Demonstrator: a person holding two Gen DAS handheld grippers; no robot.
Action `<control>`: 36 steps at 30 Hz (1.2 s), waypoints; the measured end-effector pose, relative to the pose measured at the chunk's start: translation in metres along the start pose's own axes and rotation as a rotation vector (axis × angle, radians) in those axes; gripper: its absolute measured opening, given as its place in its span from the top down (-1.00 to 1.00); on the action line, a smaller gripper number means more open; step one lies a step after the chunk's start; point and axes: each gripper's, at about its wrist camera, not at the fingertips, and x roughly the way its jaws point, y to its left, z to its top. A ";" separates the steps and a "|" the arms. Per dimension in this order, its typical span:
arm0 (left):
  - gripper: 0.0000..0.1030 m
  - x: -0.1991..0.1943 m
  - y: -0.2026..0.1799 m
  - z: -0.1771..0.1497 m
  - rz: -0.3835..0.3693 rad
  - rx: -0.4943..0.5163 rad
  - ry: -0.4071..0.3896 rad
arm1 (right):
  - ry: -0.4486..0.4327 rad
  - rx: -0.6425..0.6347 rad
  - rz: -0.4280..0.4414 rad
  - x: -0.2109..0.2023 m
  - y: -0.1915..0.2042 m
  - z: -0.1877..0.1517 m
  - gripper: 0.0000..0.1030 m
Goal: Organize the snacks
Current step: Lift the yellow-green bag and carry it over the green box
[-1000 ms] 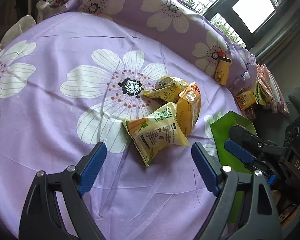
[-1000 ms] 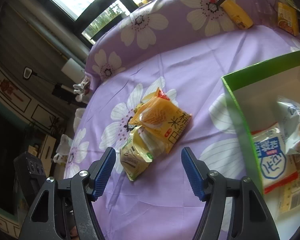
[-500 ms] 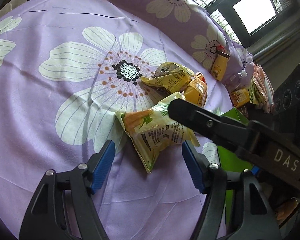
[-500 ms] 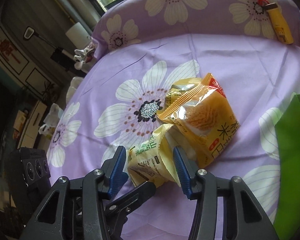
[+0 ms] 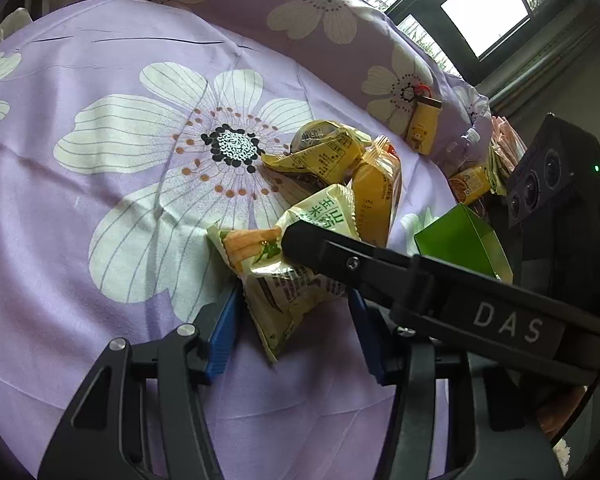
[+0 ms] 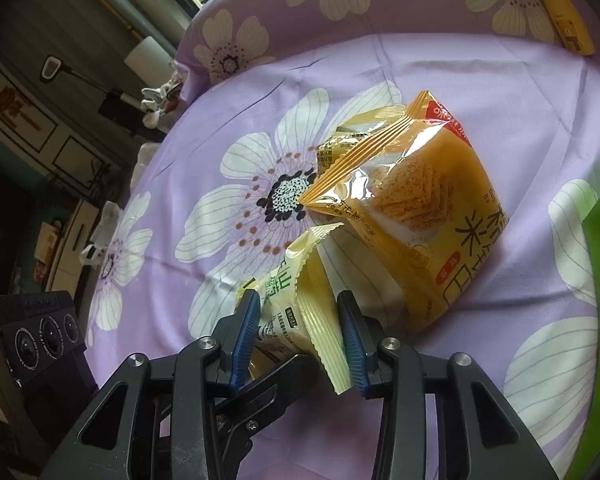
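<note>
Beside the orange snack bag (image 6: 416, 200): pale-green snack packet (image 6: 296, 304), right gripper (image 6: 300, 344) fingers clamped on it, left gripper (image 5: 296, 320) fingers closing, seemingly touching.

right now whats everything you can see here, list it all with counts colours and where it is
pale yellow-green snack packet: 1, nearest of the pile, between both grippers' pads
orange cracker bag: 1, clear window, behind that packet on the sheet
yellow snack packet: 1, crumpled, far side of the pile by the flower's centre
green box: 1, open, right of the pile
yellow bottle: 1, dark cap, against the flowered pillow
orange carton: 1, beyond the box, with other packets too blurred to name
purple flowered sheet: 1, under everything
left gripper: 1, black with blue pads, jaws just been closing around the packet's lower end
right gripper: 1, same colours, clamped on the packet's upper end
</note>
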 end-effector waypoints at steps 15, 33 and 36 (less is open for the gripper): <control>0.11 -0.031 -0.033 -0.038 0.026 0.089 0.036 | -0.006 0.023 0.051 -0.031 0.006 -0.045 0.21; 0.12 -0.062 -0.108 -0.076 -0.010 0.217 0.019 | -0.145 -0.022 -0.032 -0.118 0.009 -0.095 0.21; 0.12 -0.070 -0.123 -0.077 -0.014 0.251 -0.012 | -0.183 -0.031 -0.033 -0.136 0.010 -0.097 0.21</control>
